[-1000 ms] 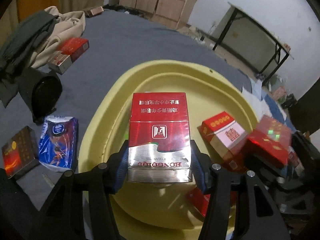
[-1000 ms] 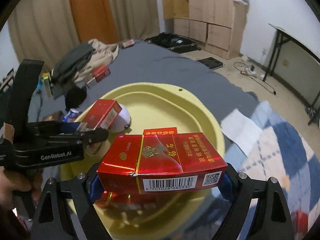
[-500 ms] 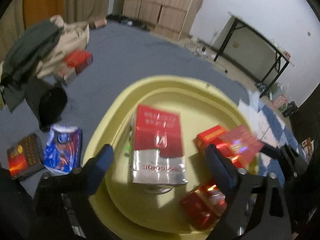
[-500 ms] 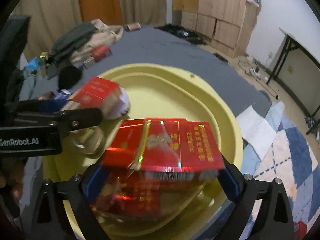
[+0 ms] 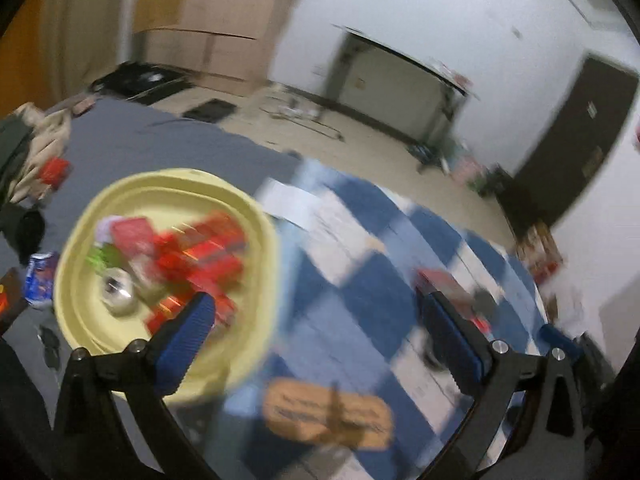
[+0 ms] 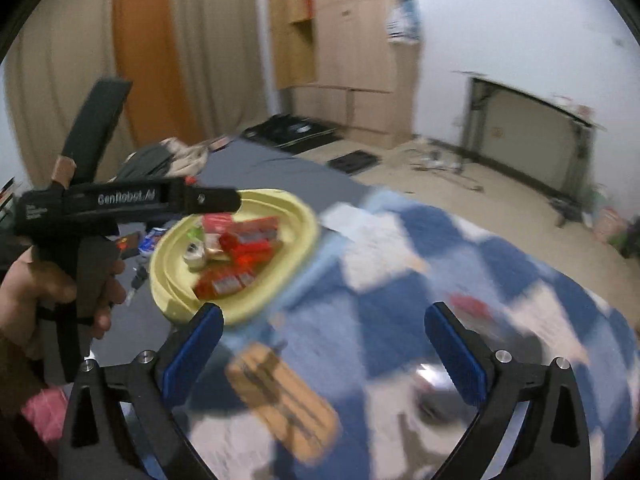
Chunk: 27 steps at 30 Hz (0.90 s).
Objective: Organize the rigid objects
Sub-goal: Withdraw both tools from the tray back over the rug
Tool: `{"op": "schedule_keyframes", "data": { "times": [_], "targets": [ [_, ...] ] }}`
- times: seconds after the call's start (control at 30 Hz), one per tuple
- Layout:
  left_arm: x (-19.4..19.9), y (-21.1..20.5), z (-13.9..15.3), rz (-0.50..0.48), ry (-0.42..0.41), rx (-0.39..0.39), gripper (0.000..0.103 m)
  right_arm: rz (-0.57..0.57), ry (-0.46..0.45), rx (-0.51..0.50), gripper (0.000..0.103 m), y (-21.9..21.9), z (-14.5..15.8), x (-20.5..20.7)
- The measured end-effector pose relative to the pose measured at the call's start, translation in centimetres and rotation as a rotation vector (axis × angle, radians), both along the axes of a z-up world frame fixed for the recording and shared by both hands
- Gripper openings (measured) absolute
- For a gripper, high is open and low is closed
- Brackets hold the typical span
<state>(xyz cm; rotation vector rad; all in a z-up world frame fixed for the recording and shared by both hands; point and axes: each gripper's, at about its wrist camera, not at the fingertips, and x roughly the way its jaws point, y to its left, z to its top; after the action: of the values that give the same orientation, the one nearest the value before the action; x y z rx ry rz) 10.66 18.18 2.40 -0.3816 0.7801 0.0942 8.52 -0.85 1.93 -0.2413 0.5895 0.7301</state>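
Both tools' jaws have just been opening and now stand wide, nothing between them: the left tool (image 5: pixel 316 328) and right tool (image 6: pixel 320 332) hang over the blue checked blanket (image 6: pixel 384 304) beside the yellow basin (image 6: pixel 296 216). The red cigarette packs (image 6: pixel 244 240) lie heaped in that basin. At this blurred swing, a tool could overshoot the tan object (image 6: pixel 284 392) nearest the basin and knock it aside.

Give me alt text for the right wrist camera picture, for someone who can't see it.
An open, empty right hand-held gripper points over a blue and white checked blanket. To its left a yellow tray holds red boxes, and a hand holds the left hand-held gripper. The picture is blurred.
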Motion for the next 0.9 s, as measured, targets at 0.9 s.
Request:
{"op": "schedule_keyframes", "data": {
  "times": [0.9],
  "targets": [
    [-8.7, -16.2, -3.1, -0.205, 0.065, 0.063, 0.103, -0.365, 0.074, 0.118, 0.103, -19.2, -2.7, -9.3]
  ]
}}
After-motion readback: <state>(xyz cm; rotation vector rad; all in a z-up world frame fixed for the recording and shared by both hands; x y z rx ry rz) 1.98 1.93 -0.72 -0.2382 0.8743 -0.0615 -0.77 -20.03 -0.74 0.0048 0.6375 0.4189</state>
